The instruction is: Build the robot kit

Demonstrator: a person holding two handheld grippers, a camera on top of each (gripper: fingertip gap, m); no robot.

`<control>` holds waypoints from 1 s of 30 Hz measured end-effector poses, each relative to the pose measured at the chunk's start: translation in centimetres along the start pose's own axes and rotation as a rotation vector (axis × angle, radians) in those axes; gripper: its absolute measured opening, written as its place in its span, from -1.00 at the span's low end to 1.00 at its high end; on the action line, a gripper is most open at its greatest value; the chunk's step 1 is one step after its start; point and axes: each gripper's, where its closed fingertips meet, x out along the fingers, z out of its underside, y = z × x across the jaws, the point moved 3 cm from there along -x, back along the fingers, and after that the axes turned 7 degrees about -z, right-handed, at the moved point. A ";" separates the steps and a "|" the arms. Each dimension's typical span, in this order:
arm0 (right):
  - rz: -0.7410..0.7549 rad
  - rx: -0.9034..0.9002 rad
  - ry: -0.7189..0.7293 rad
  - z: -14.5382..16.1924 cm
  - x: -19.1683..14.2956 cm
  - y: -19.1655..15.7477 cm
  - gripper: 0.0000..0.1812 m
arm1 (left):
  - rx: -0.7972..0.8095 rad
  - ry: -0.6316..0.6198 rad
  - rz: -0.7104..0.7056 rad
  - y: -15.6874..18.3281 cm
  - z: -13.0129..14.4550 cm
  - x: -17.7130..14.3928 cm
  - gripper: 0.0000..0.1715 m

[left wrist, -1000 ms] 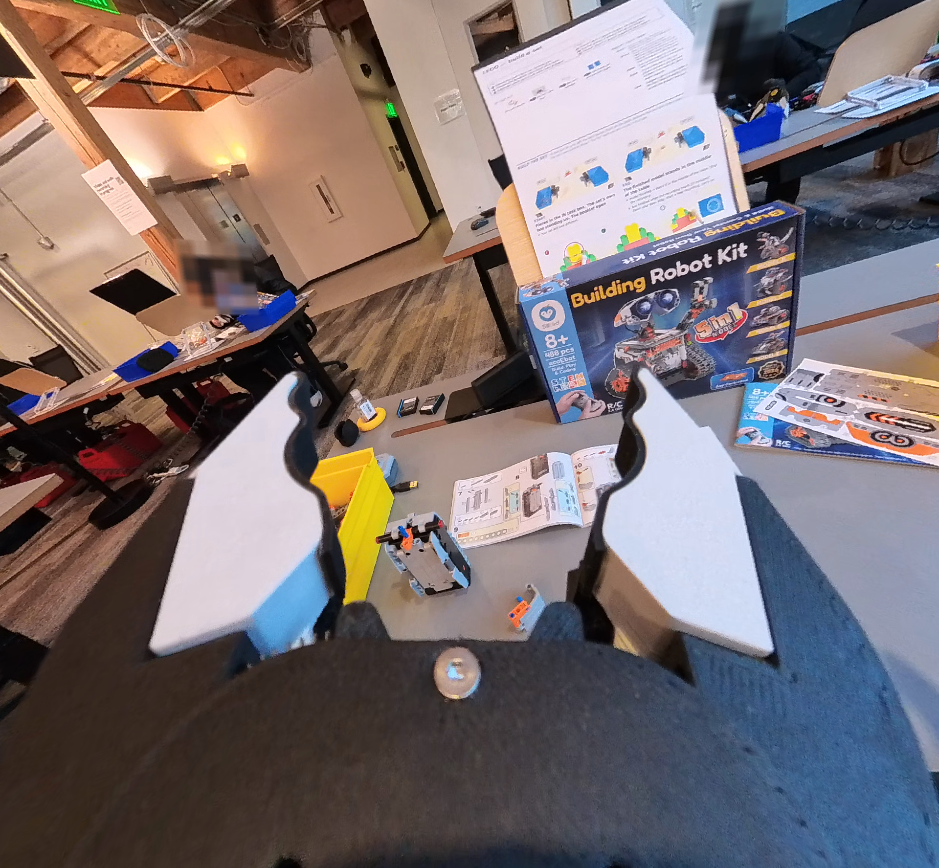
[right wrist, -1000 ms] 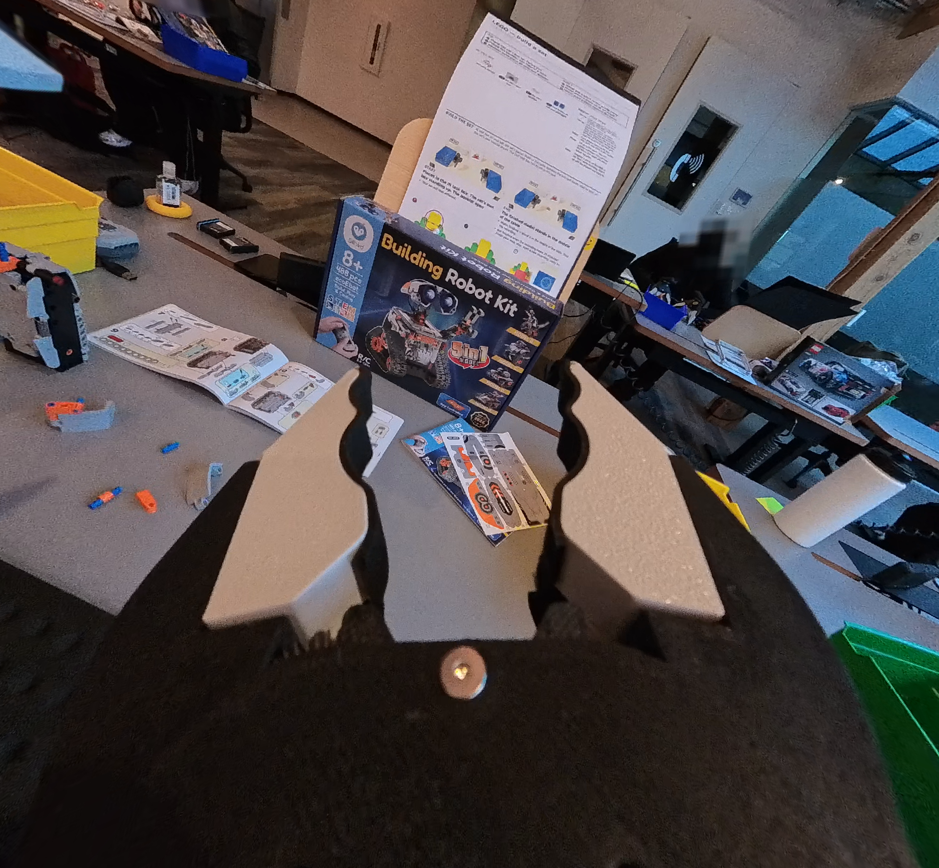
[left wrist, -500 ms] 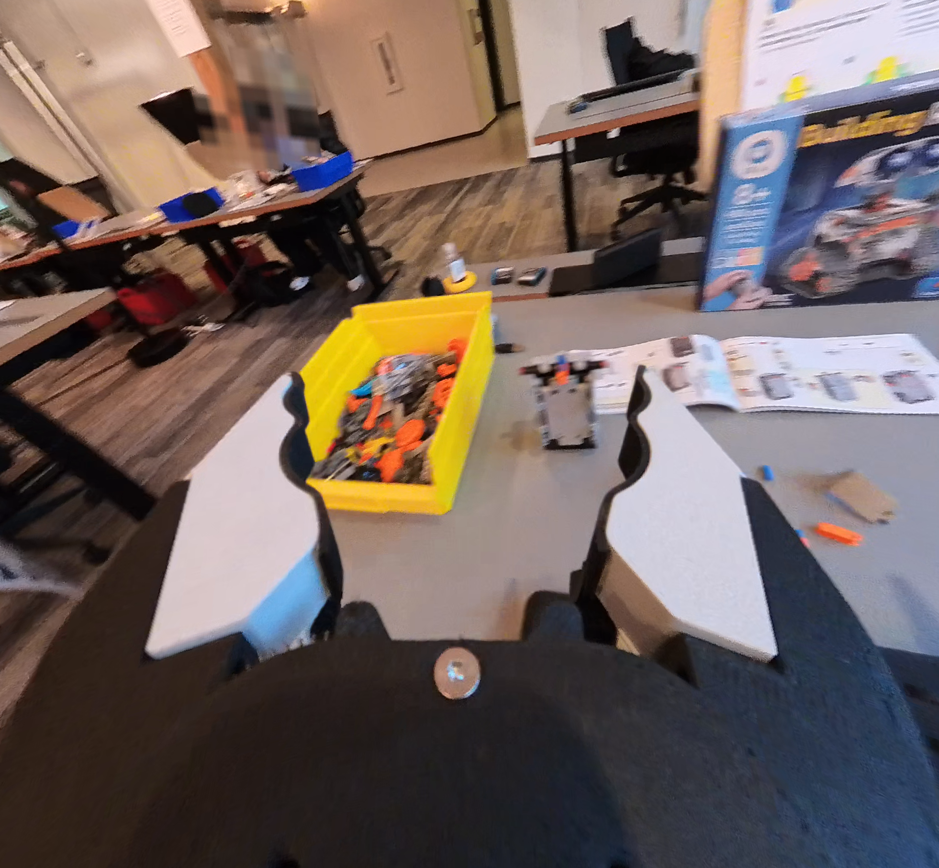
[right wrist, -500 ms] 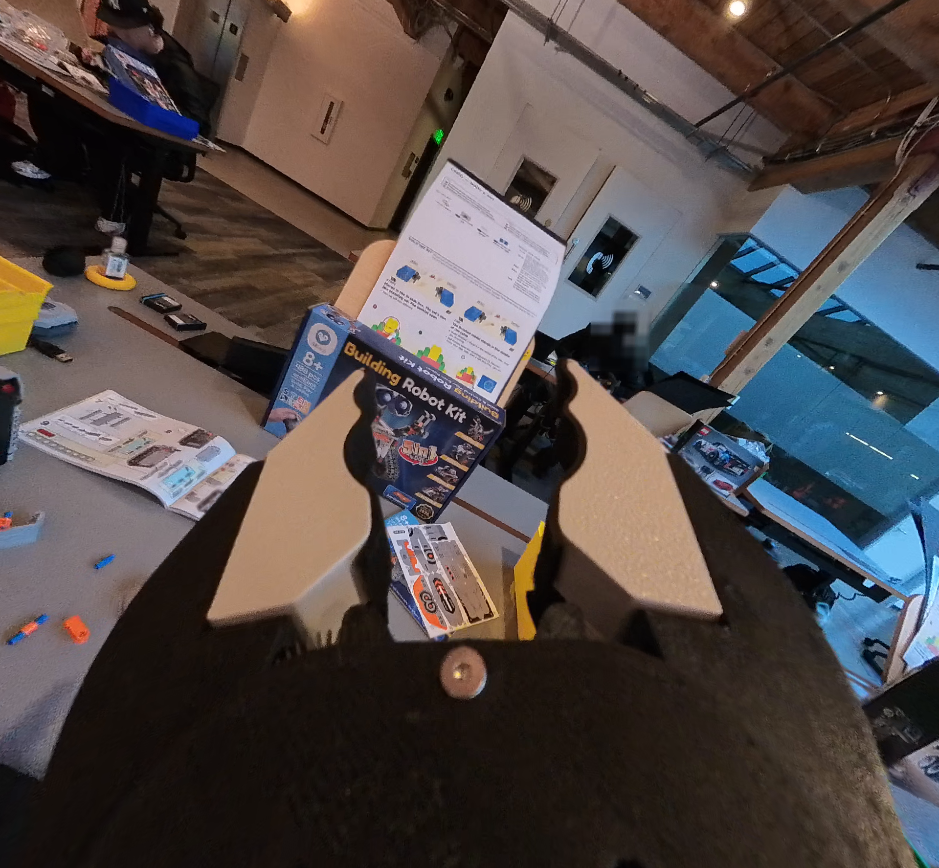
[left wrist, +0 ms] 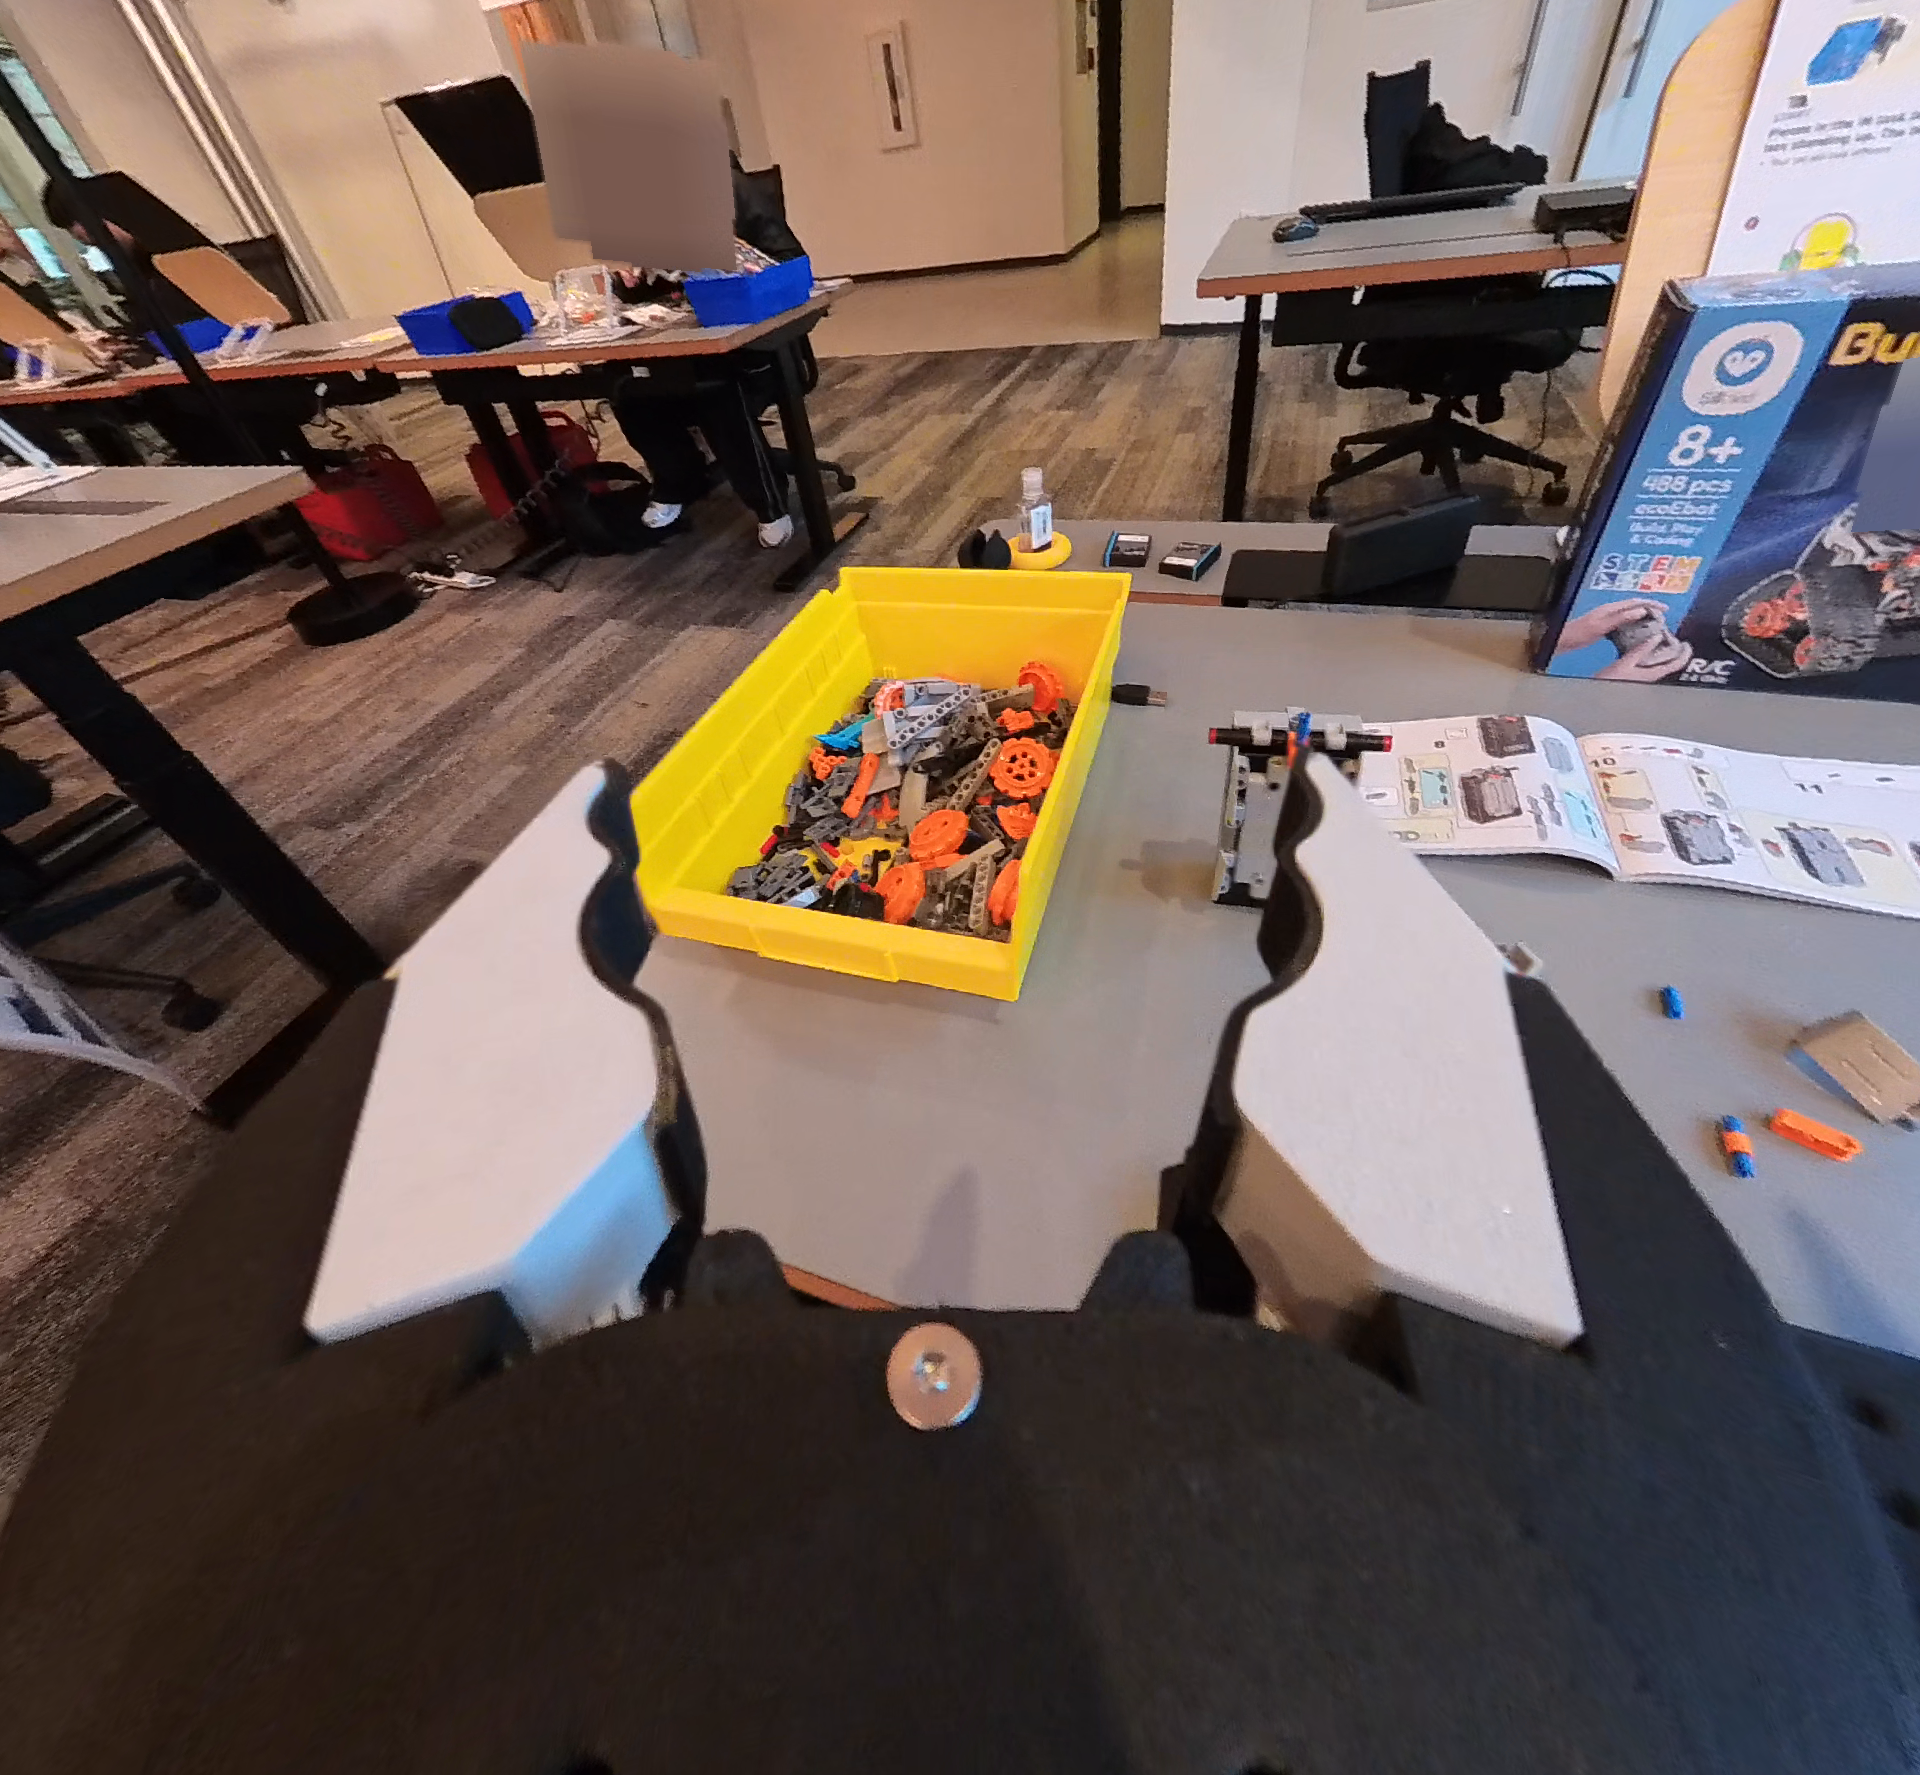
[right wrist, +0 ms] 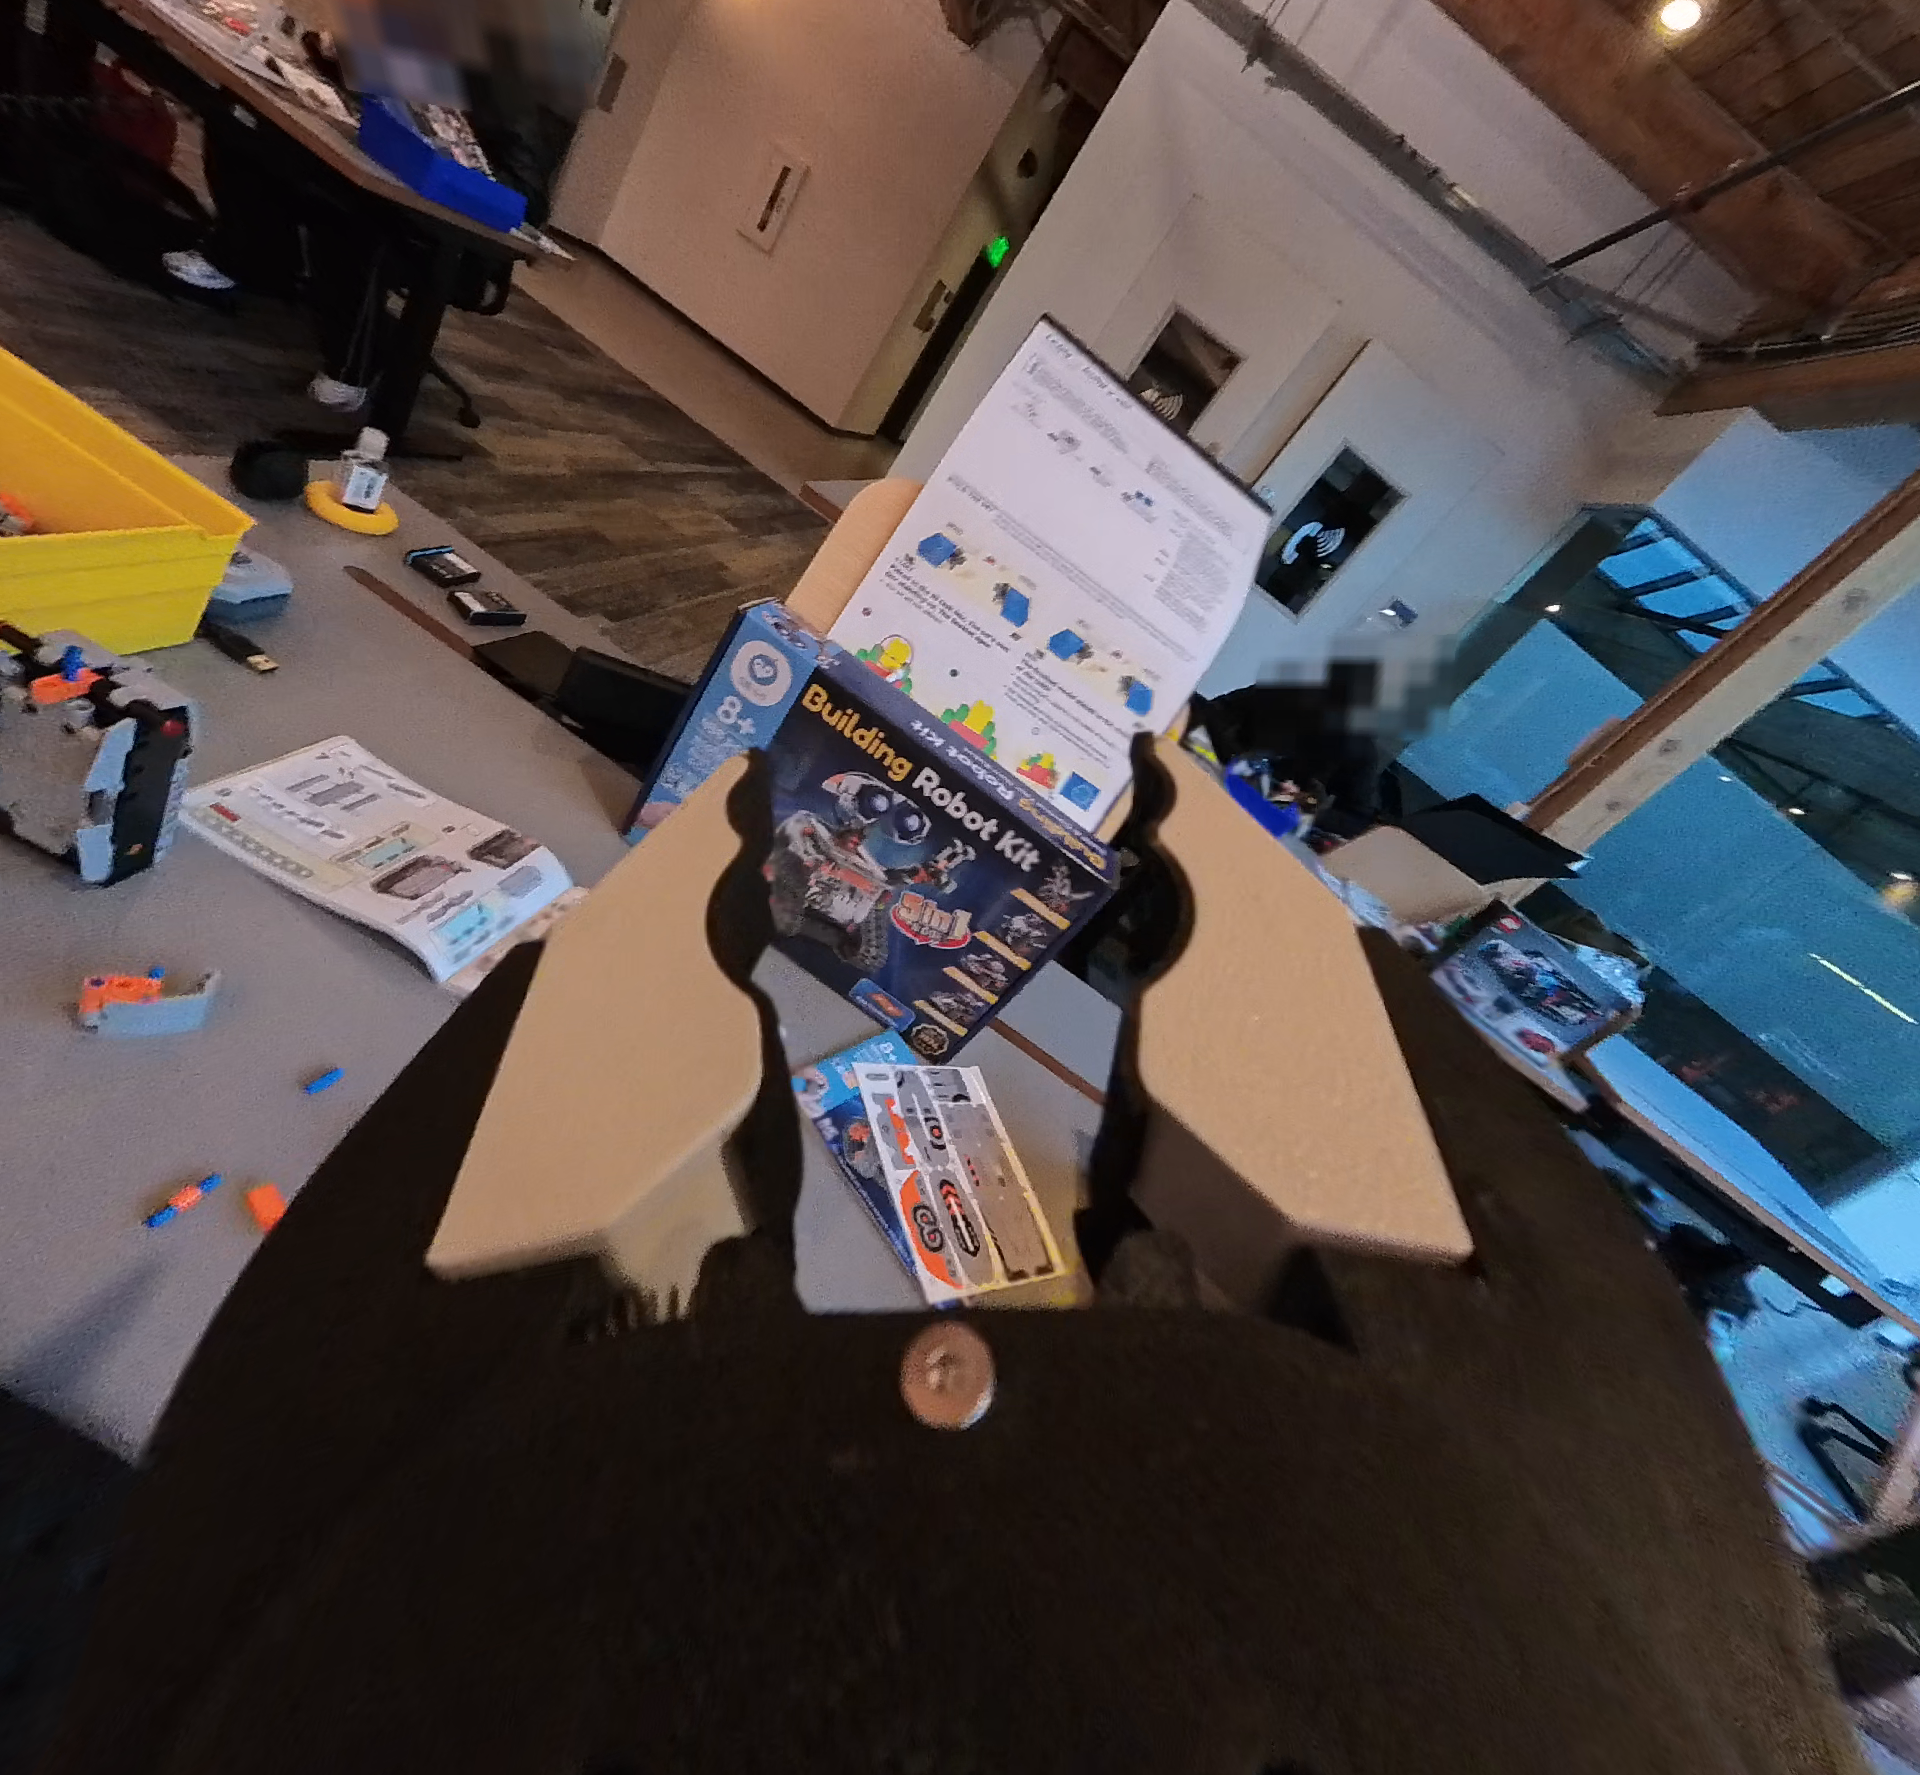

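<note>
My left gripper (left wrist: 951,790) is open and empty, held above the grey table (left wrist: 935,1102). It points at a yellow bin (left wrist: 790,780) filled with orange, grey and black building pieces. A half-built grey model (left wrist: 1262,790) stands just behind the right finger. My right gripper (right wrist: 940,769) is open and empty above the table. It points at a blue robot kit box (right wrist: 914,852) and a sticker sheet (right wrist: 956,1175). The model (right wrist: 94,769) and the bin (right wrist: 94,530) lie at the left of the right wrist view.
An open instruction booklet (left wrist: 1642,811) lies right of the model. Loose orange, blue and grey pieces (left wrist: 1808,1102) are scattered on the table. A white instruction board (right wrist: 1060,582) stands behind the box. Other desks, chairs and people fill the room behind.
The left gripper has swung left and tipped down, from facing the box to facing the yellow bin. The right gripper tilted up, then back down and rolled, still facing the box.
</note>
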 end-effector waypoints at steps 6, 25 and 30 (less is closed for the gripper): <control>-0.347 0.161 -0.101 5.1 4.6 -3.5 -0.11 | 0.006 -0.012 0.206 3.7 1.1 0.2 0.32; -1.062 0.451 -0.139 18.5 12.3 -16.2 -0.80 | 0.260 -0.379 0.777 20.5 14.3 1.6 -0.23; -0.987 0.431 0.016 14.4 15.0 -9.8 -0.89 | 0.185 -0.475 0.898 22.9 15.4 1.5 -0.55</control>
